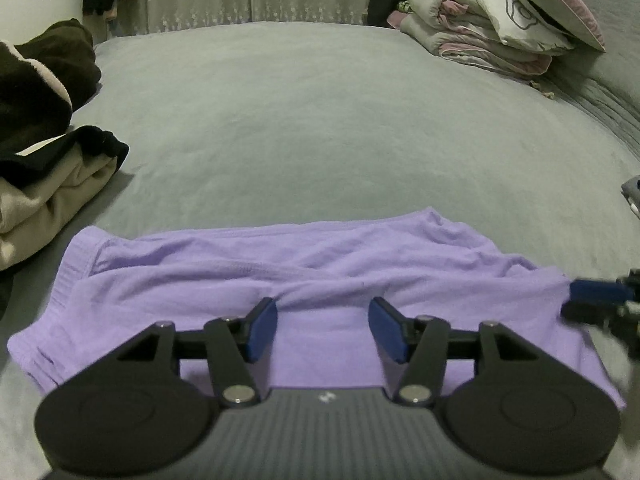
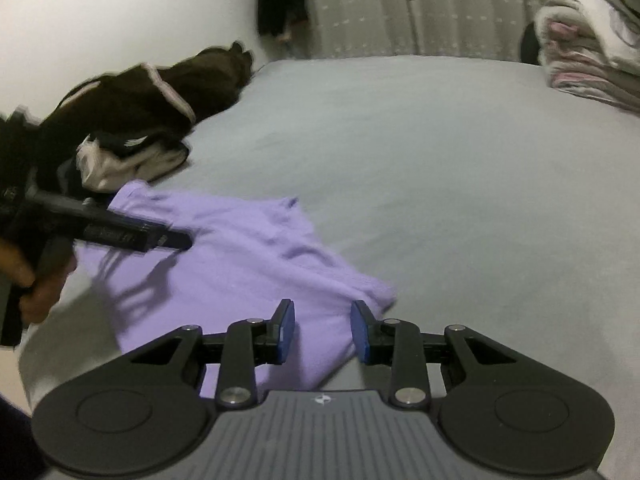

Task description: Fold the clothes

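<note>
Lilac garment (image 1: pixel 304 276) lies rumpled, partly doubled over on the bed (image 1: pixel 320 128); both hand-held grippers, left (image 1: pixel 322 328) and right (image 2: pixel 322 330), hover with jaws apart, holding nothing.

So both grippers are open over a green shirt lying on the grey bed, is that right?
Not quite: the shirt is purple, not green, as both wrist views show. The left gripper and right gripper are indeed open over it on the grey bed.

The right tool (image 2: pixel 322 332), fingers spread, hovers over the purple garment (image 2: pixel 248 256) on the grey bed (image 2: pixel 440 168).
</note>
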A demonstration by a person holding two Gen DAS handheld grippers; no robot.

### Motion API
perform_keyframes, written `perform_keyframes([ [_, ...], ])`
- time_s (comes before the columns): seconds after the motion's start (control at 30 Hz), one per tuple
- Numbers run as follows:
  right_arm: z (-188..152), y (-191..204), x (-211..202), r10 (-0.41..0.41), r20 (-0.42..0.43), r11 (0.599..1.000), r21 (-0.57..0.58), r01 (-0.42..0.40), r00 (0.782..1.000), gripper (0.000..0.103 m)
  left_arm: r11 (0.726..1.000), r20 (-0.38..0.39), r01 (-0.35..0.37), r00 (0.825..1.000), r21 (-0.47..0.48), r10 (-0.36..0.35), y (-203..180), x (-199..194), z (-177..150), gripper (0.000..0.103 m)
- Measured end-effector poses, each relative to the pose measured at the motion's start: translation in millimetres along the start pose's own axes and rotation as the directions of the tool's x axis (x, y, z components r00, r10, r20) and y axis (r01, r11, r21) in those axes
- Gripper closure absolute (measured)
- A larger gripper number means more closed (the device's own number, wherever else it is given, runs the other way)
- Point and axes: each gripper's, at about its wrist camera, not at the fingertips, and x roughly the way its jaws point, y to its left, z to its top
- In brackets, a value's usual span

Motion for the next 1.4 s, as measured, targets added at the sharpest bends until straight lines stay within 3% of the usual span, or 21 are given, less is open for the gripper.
perform_keyframes([
  [0.07,0,-6,2,-0.034,-0.008,0.999,0.029,0.034,0.999,0.071,1.000,-0.002,0.002,1.000,-0.003,-0.002,1,-1,0,0.049],
  [0.27,-9,-2,-21,-0.013,0.034,0.997,0.077,0.011,0.999,0.069,0.998,0.039,0.067,0.997,0.001,-0.067,-11,-23,0,0.048],
  [0.37,-15,-8,-18,-0.011,0.030,0.988,0.156,0.006,0.999,0.069,0.994,0.045,0.092,0.994,0.058,-0.095,-27,-24,-6,0.033],
  [0.53,-28,4,-19,-0.047,0.026,0.991,0.123,0.043,0.999,0.064,0.984,0.024,0.004,1.000,0.180,-0.009,-56,2,-22,0.022],
  [0.67,-32,12,-27,-0.028,0.018,0.992,0.123,0.026,0.999,0.059,0.994,0.012,0.017,1.000,0.110,-0.019,-51,-1,-17,0.023],
  [0.93,-37,31,-32,-0.037,-0.021,0.997,0.065,0.038,0.999,0.051,0.996,0.006,-0.028,1.000,0.085,0.027,-53,-3,-16,0.022],
  [1.07,-28,24,-40,-0.172,0.003,0.982,0.076,0.171,0.985,0.027,0.996,0.001,-0.055,0.998,0.075,0.056,-55,-4,-16,0.021],
  [1.13,-27,15,-45,-0.218,0.034,0.973,0.082,0.214,0.975,0.025,0.995,-0.002,-0.069,0.998,0.071,0.070,-57,-4,-16,0.021],
  [1.33,-38,4,-43,-0.144,0.036,0.975,0.174,0.136,0.989,0.025,0.990,-0.015,-0.136,0.991,0.044,0.137,-60,-14,-13,0.016],
  [1.4,-43,8,-39,-0.137,0.029,0.976,0.175,0.130,0.990,0.025,0.991,-0.030,-0.134,0.991,-0.008,0.133,-60,-26,-11,0.005],
])
